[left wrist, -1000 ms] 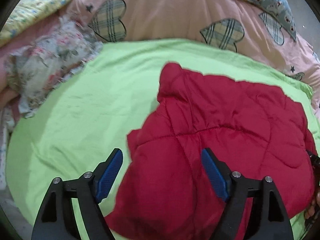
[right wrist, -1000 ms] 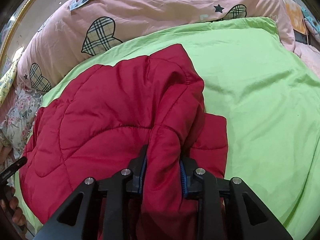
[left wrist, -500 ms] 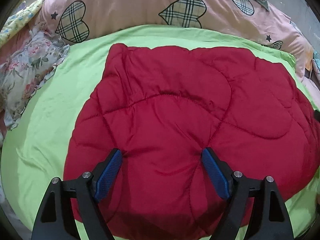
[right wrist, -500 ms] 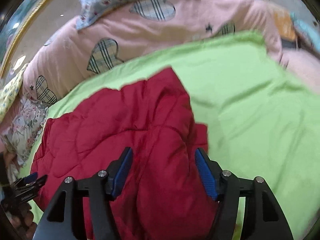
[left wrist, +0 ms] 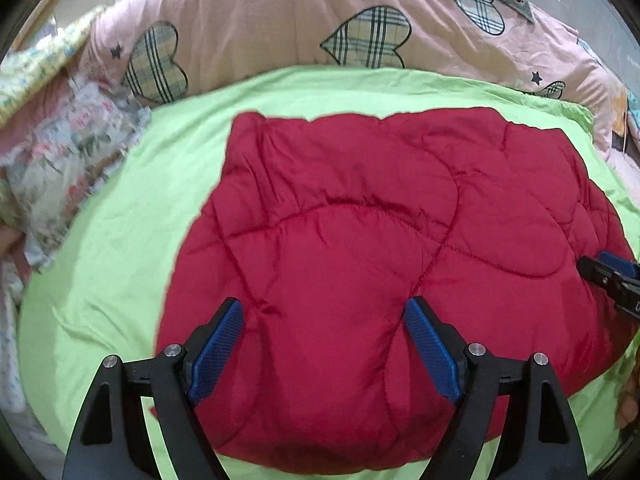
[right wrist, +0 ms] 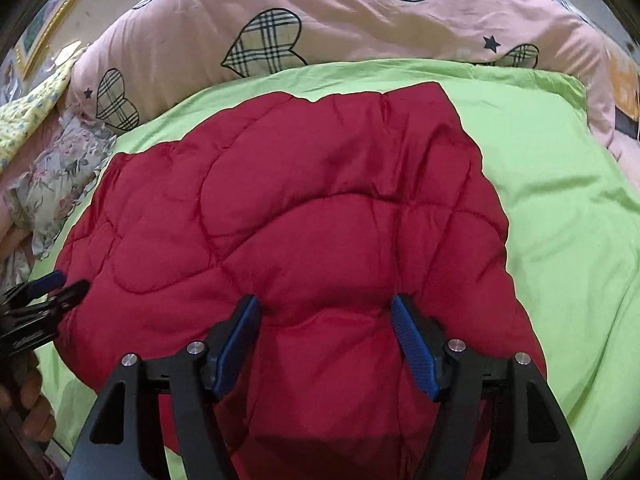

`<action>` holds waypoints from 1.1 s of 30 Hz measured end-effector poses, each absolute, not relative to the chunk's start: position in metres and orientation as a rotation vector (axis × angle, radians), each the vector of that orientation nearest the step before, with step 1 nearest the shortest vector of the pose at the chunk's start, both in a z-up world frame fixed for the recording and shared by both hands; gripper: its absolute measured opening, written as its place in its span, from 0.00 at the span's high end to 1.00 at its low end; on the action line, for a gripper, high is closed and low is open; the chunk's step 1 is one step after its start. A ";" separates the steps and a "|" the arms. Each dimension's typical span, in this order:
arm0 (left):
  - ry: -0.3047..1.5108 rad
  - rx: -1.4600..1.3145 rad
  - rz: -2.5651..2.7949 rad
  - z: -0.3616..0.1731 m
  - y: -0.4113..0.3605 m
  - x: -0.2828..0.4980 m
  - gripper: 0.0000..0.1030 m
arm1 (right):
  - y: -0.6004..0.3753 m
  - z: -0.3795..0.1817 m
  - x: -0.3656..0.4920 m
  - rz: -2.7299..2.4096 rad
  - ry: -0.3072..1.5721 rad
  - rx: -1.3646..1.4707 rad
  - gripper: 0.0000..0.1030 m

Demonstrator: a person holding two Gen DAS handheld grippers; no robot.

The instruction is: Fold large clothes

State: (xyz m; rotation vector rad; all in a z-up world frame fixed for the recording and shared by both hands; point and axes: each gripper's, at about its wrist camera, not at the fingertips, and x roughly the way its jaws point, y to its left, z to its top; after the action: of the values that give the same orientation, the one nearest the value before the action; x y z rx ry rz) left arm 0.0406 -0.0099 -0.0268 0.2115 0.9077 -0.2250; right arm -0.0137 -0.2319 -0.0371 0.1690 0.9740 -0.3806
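Red quilted jacket [left wrist: 360,264] on green sheet [left wrist: 120,248], left gripper [left wrist: 324,344] and right gripper [right wrist: 326,340] both wide above it.

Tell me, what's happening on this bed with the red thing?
A person holding a two-finger gripper in each hand is folding a red quilted puffy jacket lying on a lime-green sheet. Both the left gripper and right gripper hang open over the jacket's near edge, gripping nothing.

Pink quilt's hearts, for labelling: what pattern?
Plaid, black-outlined hearts on the pink quilt; clearest in the right wrist view.
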 end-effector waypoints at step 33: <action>0.957 0.243 -0.218 -0.054 -0.020 0.063 0.11 | -0.230 -0.031 -0.016 -0.381 0.958 0.189 0.33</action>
State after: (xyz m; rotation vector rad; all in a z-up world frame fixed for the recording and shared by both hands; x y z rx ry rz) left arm 0.0633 -0.0198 -0.0541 0.2433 0.9570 -0.2183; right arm -0.0158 -0.2297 -0.0306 0.1894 0.9584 -0.3809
